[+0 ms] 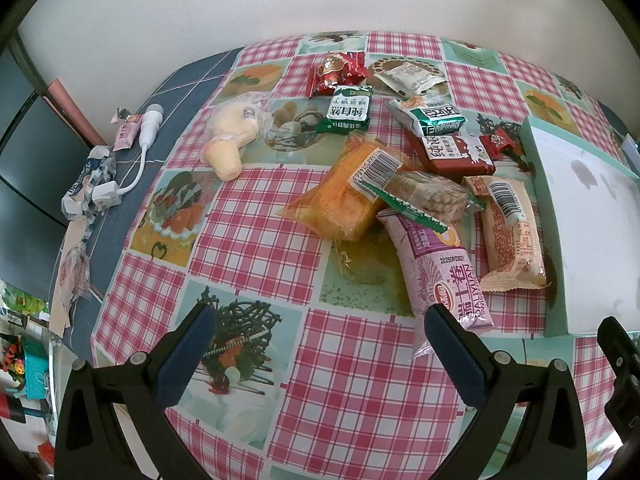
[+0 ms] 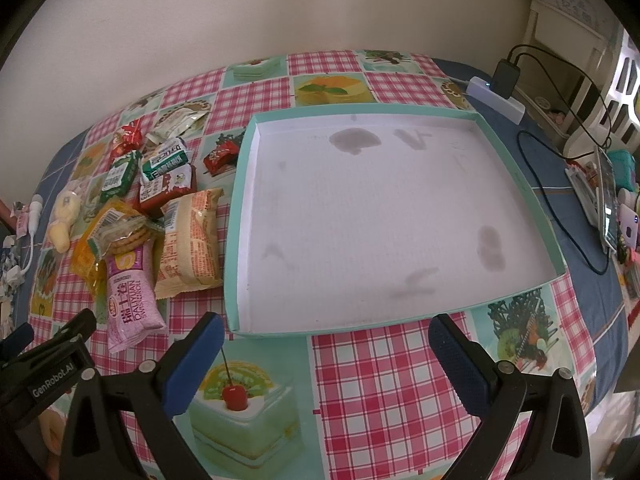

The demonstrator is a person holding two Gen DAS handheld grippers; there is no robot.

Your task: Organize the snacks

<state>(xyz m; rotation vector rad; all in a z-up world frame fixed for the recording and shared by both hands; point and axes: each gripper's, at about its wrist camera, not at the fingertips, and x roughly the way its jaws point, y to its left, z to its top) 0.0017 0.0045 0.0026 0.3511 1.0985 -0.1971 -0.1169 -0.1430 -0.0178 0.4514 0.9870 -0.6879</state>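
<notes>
The left gripper (image 1: 318,356) hangs over the table (image 1: 256,236) with its jaws spread wide and nothing between them; its blue pads (image 1: 186,354) frame a patch of pink checked cloth. Just beyond its right pad lies the near end of a purple Swiss roll packet (image 1: 438,260). Touching that packet's far end is a clear pack of round biscuits (image 1: 430,192), which leans on an orange packet (image 1: 348,192). Beside the purple one lies a beige bar (image 1: 510,232), right against the wall of the teal box (image 1: 538,184).

Farther back sit a dark red packet (image 1: 460,156), two green-and-white packets (image 1: 348,112), a red wrapped sweet (image 1: 336,72) and a pale packet (image 1: 412,76). To the left lies a yellowish jelly snack in clear wrap (image 1: 232,132).

The right gripper (image 2: 326,360) also hovers with its jaws wide and empty, just short of the near wall of the teal box (image 2: 248,160). The box's white floor shows grey stains and holds no snacks. The snack pile lies to its left, the beige bar (image 2: 192,240) closest. Beyond the box's far right corner a white power strip (image 2: 498,96) carries a black plug.
</notes>
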